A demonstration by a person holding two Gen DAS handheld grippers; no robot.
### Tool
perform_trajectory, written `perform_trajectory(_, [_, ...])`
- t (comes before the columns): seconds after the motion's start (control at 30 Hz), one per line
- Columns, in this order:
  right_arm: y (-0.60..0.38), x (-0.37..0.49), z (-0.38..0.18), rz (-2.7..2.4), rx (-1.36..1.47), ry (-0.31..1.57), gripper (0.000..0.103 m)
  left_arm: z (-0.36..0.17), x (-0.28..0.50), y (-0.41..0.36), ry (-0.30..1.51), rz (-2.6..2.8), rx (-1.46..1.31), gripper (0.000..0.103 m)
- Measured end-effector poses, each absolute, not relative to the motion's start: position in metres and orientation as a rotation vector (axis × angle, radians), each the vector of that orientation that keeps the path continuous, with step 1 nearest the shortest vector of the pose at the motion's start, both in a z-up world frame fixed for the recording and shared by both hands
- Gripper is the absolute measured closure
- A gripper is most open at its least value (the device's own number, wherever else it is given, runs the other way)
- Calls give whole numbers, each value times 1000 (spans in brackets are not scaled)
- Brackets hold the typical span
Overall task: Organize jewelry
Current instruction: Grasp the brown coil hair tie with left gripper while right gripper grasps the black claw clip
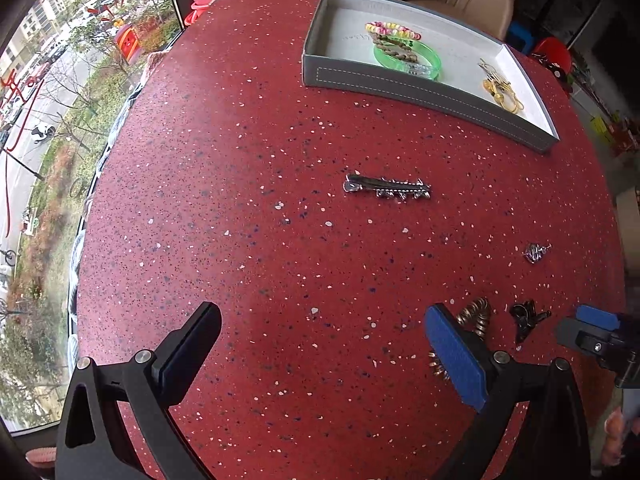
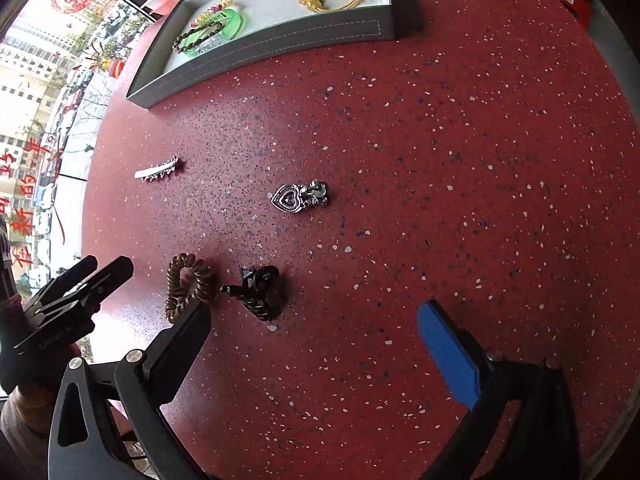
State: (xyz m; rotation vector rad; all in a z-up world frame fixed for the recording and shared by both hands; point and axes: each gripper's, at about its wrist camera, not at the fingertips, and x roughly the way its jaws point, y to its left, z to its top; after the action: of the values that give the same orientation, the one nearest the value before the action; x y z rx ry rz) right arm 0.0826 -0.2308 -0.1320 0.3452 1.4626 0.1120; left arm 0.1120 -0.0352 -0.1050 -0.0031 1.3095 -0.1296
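On the red speckled table [image 1: 240,200], your left gripper [image 1: 320,348] is spread wide with nothing between the fingers; black finger one side, blue-padded finger [image 1: 456,356] the other. Right gripper [image 2: 316,344] likewise released and empty, hovering over bare tabletop. Grey stitched tray [image 1: 400,84] sits at the far side, pale lining, low walls. It holds a green translucent bangle [image 1: 428,54] with a brown twisted band [image 1: 396,48] lying across it and a pastel bead bracelet [image 1: 394,31] just behind; gold chain pieces [image 1: 500,88] lie well apart at the other end. Loose on the table: silver barrette [image 1: 386,188], long and toothed, near the middle; silver heart-shaped piece [image 2: 298,197] with a clasp, on its own; brown coil hair tie [image 2: 188,286], spiral-textured, bent into a rough loop, touching your right gripper's black fingertip in the right view; black claw clip [image 2: 258,290] just beside it, glossy, ribbed. In the left view the coil is partly hidden behind the blue pad.
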Motion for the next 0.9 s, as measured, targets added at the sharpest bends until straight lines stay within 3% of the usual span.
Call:
perform_trajectory(0.57, [-228,73,-129,100,365,1434,4,-124,101,-88,1305,-245,194,0])
perform_trajectory(0.77, [-213,80,-134,129,355,1441,11,-124,102,-97,1281,-235,232,0])
perform_trajectory(0.9, [-205,84,-137,142,348,1446,23,-117,102,-97,1269,-241,211,13])
